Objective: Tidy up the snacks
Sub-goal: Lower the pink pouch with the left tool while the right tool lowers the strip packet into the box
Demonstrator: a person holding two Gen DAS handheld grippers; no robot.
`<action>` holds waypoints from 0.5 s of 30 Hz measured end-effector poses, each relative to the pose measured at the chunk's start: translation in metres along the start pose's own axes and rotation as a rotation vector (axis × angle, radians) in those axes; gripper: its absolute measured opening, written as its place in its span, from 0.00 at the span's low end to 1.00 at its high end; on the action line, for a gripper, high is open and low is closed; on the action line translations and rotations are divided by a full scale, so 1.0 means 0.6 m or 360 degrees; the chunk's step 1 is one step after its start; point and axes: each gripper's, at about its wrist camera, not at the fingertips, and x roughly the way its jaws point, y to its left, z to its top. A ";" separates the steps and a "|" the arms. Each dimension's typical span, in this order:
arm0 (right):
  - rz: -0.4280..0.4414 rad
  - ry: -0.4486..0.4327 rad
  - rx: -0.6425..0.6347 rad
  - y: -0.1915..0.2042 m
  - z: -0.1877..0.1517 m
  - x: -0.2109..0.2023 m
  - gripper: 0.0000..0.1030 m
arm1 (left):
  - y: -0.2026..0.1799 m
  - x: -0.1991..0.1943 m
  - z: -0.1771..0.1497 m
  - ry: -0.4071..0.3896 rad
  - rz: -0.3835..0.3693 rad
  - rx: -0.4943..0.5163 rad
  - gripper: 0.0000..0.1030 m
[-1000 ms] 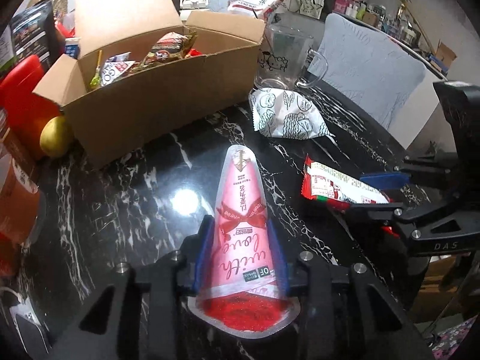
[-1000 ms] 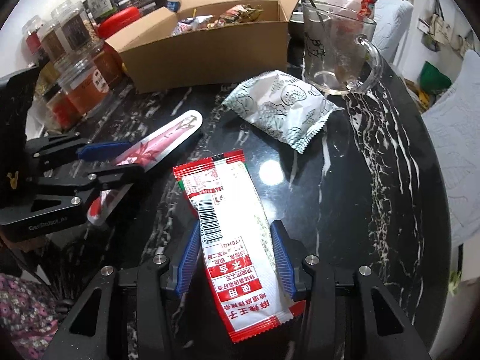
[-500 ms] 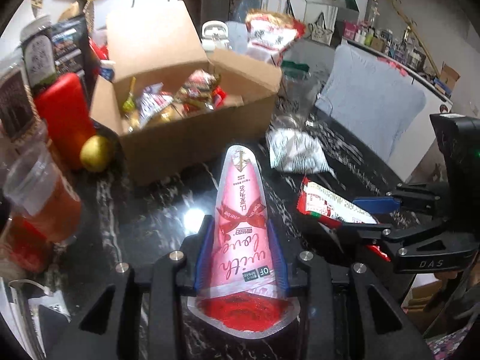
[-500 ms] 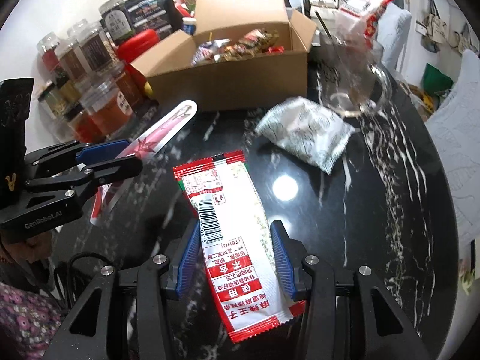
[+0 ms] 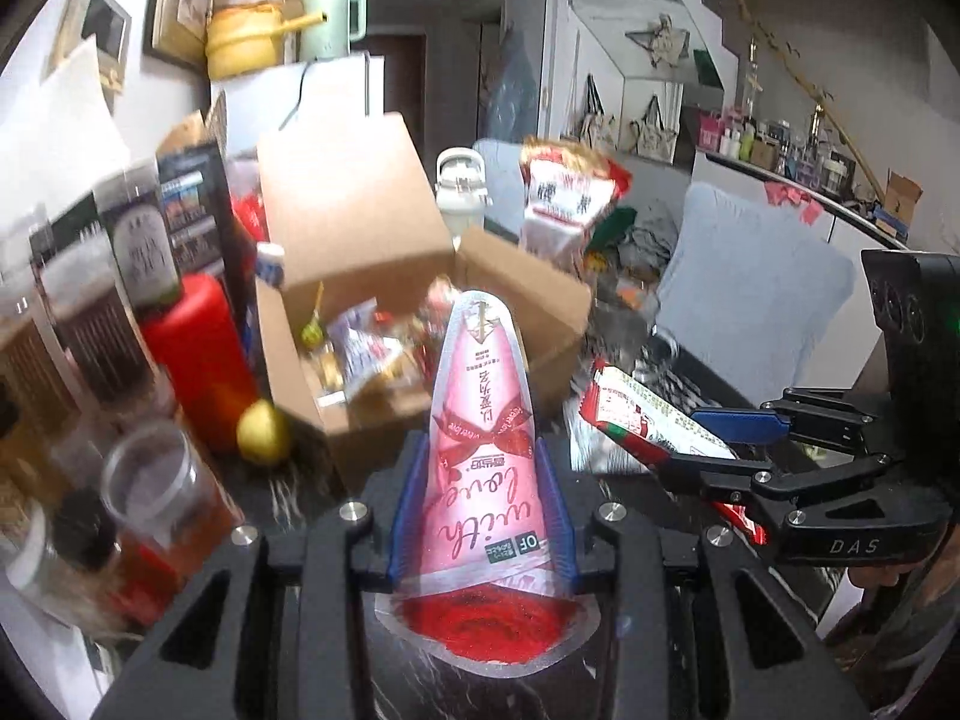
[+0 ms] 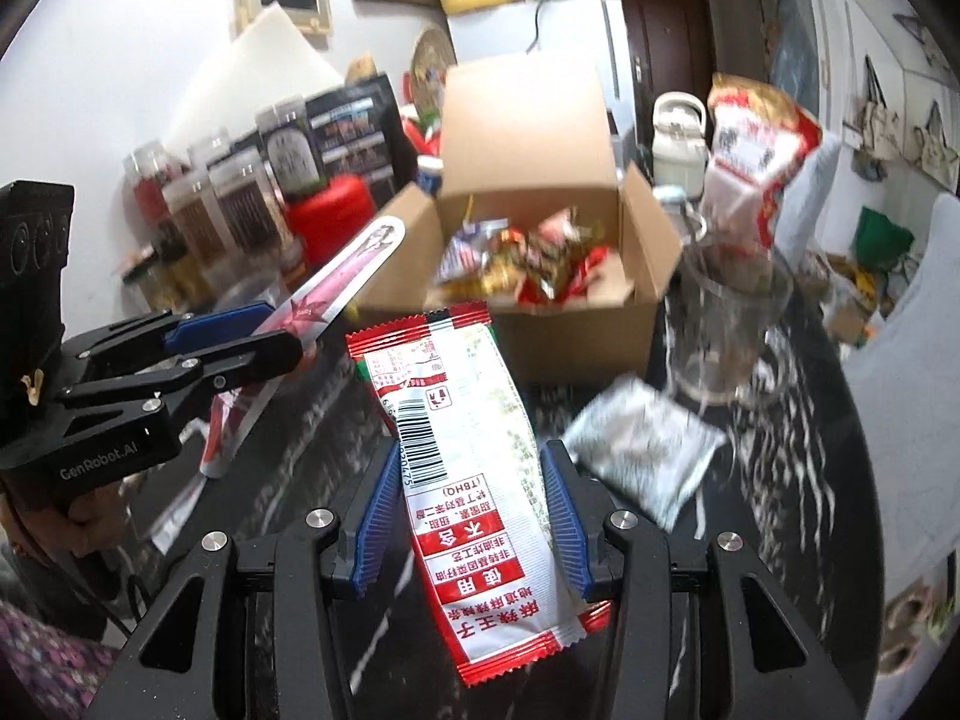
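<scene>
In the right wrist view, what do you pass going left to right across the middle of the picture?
Left gripper holding the pink cone-shaped packet → brown cardboard box of snacks → clear glass mug → pale grey chair back.
</scene>
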 end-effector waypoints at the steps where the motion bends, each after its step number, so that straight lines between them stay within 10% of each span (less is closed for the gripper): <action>1: -0.0003 -0.0017 -0.0012 0.002 0.008 -0.001 0.45 | 0.001 -0.002 0.006 -0.0017 0.0002 0.0002 0.35; 15: -0.0065 -0.0214 -0.0140 0.002 0.127 -0.006 0.45 | 0.047 0.022 0.117 -0.0221 0.0068 0.0007 0.35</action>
